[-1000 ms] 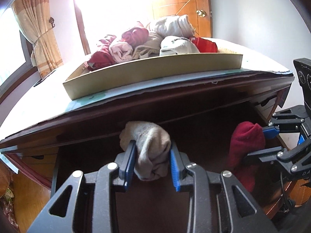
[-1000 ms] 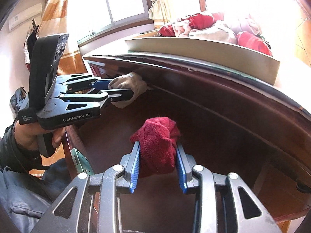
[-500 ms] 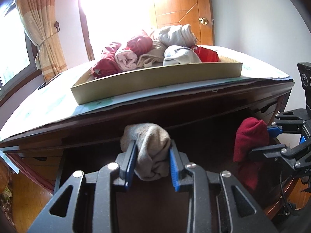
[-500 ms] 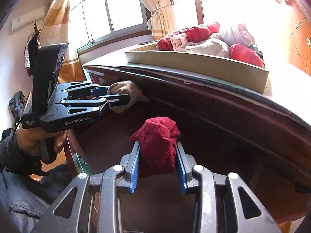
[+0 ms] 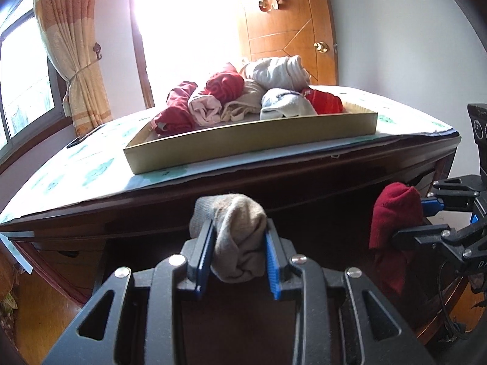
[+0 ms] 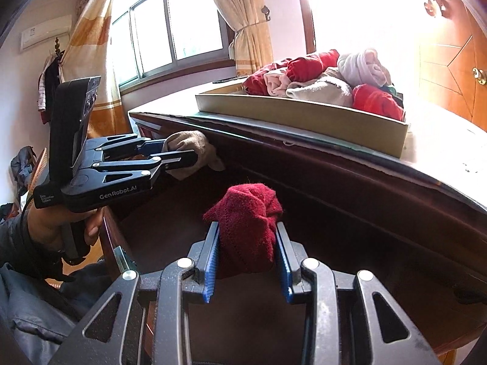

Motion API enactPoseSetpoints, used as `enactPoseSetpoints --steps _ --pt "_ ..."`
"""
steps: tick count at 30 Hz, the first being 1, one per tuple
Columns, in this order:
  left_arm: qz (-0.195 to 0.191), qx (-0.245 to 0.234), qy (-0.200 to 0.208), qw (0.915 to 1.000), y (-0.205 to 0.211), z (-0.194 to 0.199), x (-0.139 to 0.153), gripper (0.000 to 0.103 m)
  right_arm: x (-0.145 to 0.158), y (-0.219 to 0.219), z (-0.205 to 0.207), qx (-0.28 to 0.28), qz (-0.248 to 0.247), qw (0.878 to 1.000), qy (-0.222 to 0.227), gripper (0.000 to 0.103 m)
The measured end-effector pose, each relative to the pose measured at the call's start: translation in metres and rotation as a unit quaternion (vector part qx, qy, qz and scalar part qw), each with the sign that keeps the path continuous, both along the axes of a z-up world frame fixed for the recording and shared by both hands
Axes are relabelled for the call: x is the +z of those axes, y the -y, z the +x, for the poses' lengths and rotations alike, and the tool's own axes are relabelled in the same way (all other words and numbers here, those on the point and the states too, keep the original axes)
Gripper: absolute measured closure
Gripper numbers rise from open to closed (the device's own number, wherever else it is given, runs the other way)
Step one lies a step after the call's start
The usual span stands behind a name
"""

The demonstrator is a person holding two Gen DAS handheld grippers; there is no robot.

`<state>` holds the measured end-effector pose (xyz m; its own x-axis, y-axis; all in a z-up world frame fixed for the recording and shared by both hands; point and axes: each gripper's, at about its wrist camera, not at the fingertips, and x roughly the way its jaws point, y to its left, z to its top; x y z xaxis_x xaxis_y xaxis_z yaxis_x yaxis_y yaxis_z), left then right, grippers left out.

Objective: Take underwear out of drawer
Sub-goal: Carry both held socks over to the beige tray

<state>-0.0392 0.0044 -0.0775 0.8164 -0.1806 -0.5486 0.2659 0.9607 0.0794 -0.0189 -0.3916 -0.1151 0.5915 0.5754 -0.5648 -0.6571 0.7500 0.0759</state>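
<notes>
The left tool [image 5: 237,254] pinches a beige rolled underwear [image 5: 236,237], its length hanging downward. The right tool [image 6: 248,260] clamps a red underwear [image 6: 246,225]. Both hover over the open drawer [image 6: 334,213], just below the table [image 5: 91,164] edge; a full tray [image 5: 243,140] sits above.

Two fisheye wrist views look forward along each hand-held gripper from low and close beneath the dresser's surface [image 5: 91,164], sharing the tray [image 5: 252,143] of rolled clothes, curtained window and wooden door [image 6: 450,73], each catching the other.
</notes>
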Motion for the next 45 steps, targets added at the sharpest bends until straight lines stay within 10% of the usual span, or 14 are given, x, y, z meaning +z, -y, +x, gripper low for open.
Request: enactPoseSetpoints --steps 45 --pt "-0.025 0.020 0.096 0.9948 -0.013 -0.024 0.012 0.073 0.012 0.006 -0.037 -0.009 0.025 0.990 0.138 0.067"
